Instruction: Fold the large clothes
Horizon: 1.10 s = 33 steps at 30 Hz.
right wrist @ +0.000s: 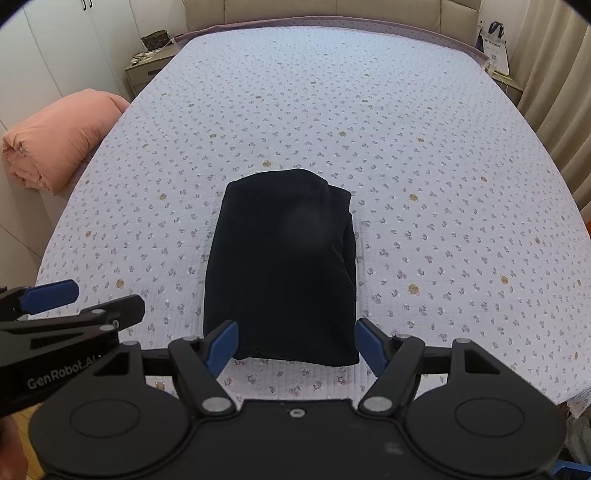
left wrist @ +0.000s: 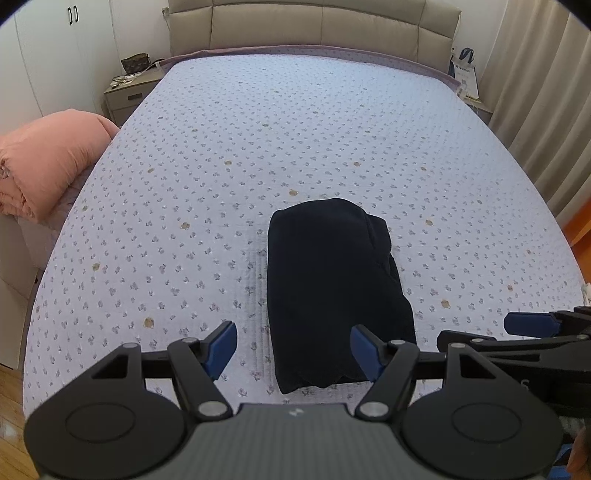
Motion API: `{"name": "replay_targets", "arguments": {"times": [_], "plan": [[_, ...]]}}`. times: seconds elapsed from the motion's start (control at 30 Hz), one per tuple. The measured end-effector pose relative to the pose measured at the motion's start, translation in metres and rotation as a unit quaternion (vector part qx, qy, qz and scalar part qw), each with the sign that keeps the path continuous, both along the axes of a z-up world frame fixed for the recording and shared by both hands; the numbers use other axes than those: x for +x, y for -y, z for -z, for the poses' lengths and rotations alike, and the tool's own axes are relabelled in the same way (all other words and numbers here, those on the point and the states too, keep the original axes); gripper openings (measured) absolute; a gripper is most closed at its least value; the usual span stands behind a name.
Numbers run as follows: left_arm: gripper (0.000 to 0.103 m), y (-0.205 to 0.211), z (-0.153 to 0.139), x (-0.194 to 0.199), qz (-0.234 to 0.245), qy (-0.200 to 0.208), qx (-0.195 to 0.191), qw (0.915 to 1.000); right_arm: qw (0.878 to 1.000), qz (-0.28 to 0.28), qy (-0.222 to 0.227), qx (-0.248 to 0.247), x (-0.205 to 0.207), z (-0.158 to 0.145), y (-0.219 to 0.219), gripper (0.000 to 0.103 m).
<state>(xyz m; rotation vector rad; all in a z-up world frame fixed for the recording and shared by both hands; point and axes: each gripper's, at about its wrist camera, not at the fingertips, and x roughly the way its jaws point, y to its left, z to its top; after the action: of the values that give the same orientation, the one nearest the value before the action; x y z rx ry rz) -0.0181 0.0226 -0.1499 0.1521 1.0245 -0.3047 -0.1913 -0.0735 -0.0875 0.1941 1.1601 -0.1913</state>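
Observation:
A dark navy garment (left wrist: 332, 288) lies folded into a compact rectangle on the bed near its front edge; it also shows in the right wrist view (right wrist: 284, 266). My left gripper (left wrist: 293, 350) is open and empty, held above the bed's near edge, just left of the garment's front. My right gripper (right wrist: 295, 345) is open and empty, hovering over the garment's near end without touching it. The right gripper also shows at the lower right of the left wrist view (left wrist: 532, 332). The left gripper shows at the lower left of the right wrist view (right wrist: 55, 302).
The bed (left wrist: 221, 166) has a pale floral quilt and a beige headboard (left wrist: 314, 26). A rolled pink duvet (left wrist: 44, 158) lies off its left side. A nightstand (left wrist: 129, 92) with a bag stands at back left. Curtains (left wrist: 535, 92) hang at right.

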Motion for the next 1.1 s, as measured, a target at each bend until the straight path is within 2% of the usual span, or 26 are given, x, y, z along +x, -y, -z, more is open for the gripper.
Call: {"name": "replay_targets", "arguments": {"times": [0.3, 0.53, 1.1], "plan": [[0.07, -0.004, 0.004, 0.011, -0.001, -0.003, 0.005, 1.0, 1.0, -0.005, -0.006, -0.003, 0.008, 0.004, -0.004, 0.083], [0.079, -0.006, 0.007, 0.019, -0.011, 0.002, 0.026, 0.9996, 1.0, -0.007, -0.008, -0.005, 0.011, 0.006, -0.007, 0.083], [0.078, -0.003, 0.016, 0.034, 0.005, -0.007, 0.033, 0.9994, 1.0, 0.002, -0.021, -0.005, 0.024, 0.014, -0.01, 0.083]]}}
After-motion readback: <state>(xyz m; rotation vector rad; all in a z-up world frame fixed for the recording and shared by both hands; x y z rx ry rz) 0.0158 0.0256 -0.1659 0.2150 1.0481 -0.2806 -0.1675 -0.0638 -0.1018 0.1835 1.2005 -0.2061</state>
